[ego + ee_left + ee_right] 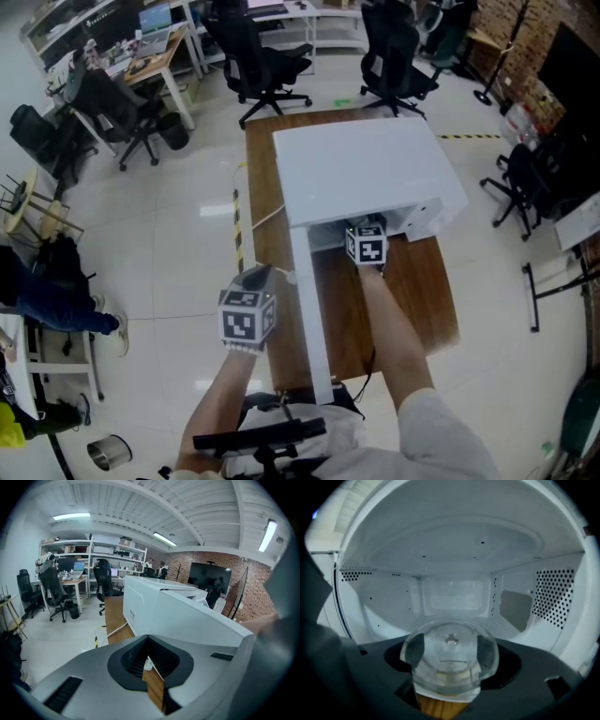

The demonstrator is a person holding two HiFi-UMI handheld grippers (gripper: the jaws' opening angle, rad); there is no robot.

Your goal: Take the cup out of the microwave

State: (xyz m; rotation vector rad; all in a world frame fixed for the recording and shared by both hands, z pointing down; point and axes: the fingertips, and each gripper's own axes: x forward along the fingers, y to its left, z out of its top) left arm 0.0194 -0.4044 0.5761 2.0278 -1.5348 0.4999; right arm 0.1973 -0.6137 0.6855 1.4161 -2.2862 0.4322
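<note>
**Between my right tongs (450,648): the cup (451,663), grasped**

It looks gripped by its sides, just inside the white microwave's (366,169) near opening. Left tongs (148,639) hang clenched and empty, out at the left. The grasp seems made; next, draw straight back toward me, level. Clear, smooth glass: it could slip.

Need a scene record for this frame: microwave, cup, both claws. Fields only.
microwave: white, on the wooden table
door: open
cup: clear glass, inside the microwave, between the right claw's jaws
right claw: inside the microwave; jaws flank the cup, pad contact unclear
left claw: outside the microwave, left of the door in the head view; jaws together, nothing between them
task state: cup not yet out
</note>
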